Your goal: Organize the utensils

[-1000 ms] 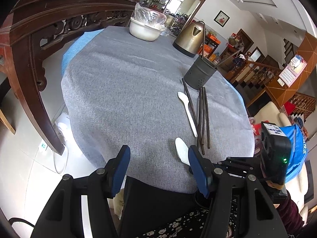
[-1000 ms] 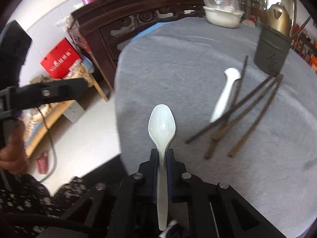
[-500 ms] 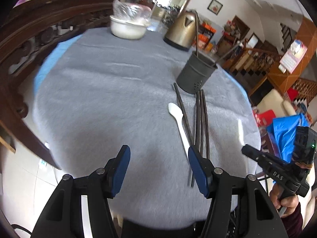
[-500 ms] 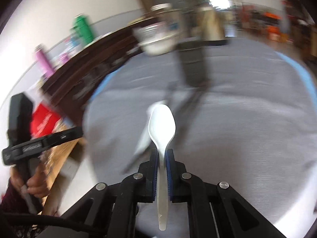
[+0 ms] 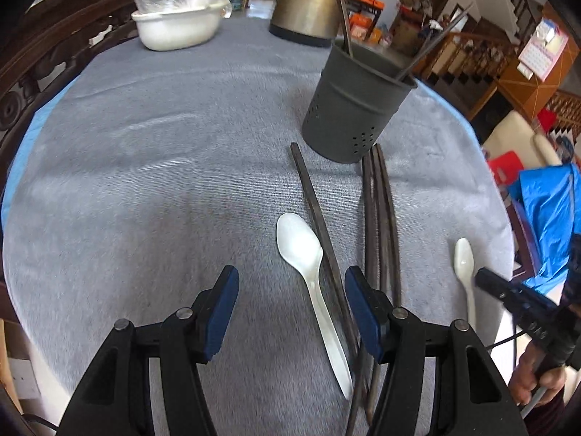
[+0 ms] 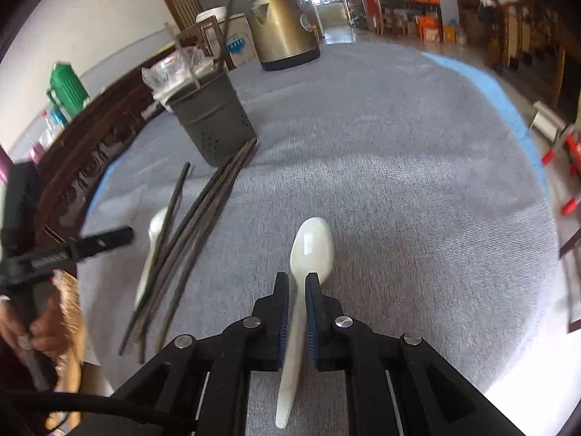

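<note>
Right gripper (image 6: 297,301): jaws opening, white spoon (image 6: 308,250) handle between them, near the tabletop (image 6: 399,189) front edge. Left gripper (image 5: 290,298): jaws open, empty. Carry the spoon handle-down into the grey holder (image 6: 214,120); grip must not slacken.

chopstick (image 5: 357,405) ends cut off, holder (image 6: 210,116) blurred

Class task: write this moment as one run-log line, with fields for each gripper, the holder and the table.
left gripper: open, over table spoon | right gripper: jaws opening, white spoon between pads | holder: upright, some chopsticks inside | table: loose chopsticks
</note>
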`<state>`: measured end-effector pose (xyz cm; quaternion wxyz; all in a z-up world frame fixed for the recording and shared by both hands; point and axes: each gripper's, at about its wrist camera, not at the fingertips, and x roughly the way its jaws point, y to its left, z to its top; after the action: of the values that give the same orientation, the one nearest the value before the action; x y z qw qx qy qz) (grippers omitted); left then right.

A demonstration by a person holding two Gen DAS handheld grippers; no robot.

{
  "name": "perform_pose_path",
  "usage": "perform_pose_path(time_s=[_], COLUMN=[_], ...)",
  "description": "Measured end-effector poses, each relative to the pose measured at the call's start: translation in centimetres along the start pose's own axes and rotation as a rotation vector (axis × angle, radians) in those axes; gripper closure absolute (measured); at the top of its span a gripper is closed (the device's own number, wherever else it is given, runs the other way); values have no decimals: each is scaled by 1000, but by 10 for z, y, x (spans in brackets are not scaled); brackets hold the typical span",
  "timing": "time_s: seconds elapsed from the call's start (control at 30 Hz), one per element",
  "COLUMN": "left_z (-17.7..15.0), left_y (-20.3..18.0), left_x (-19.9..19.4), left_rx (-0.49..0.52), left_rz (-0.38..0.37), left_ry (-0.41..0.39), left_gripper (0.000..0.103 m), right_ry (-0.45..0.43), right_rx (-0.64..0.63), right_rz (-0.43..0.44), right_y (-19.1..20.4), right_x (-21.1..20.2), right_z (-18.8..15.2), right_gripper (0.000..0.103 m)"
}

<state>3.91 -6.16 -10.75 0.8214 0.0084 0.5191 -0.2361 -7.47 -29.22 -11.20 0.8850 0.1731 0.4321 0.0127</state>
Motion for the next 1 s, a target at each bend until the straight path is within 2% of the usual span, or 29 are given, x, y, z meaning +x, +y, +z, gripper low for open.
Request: perform_pose_path(time_s=[0.2,0.27,0.37,0.53,0.7,0.9,1.0], left_z=[3,3,1,0,11,23,26], left_y=[1,2,4,10,8,-4,-7], left_x=[12,14,11,4,-3,16,22], left_rx=[39,51,86,115,127,175,168], left_rz=[28,39,43,66,68,86,91], left_ry=[17,16,15,45,34,85,96], left_gripper=[42,52,57,57,56,55,55], right_ry=[17,28,57,69,71,70,66], right_rx=[43,39,20,12,17,27,36], right_rz=[29,30,26,-10,-22,-16,-6], right_y=[-19,-17,-10,-6,-8,-13,-16], right_x=[12,16,24,29,26,20,17], right_z=[17,23,29,31,33,33,34], right_gripper=[89,88,83,81,79,79,79])
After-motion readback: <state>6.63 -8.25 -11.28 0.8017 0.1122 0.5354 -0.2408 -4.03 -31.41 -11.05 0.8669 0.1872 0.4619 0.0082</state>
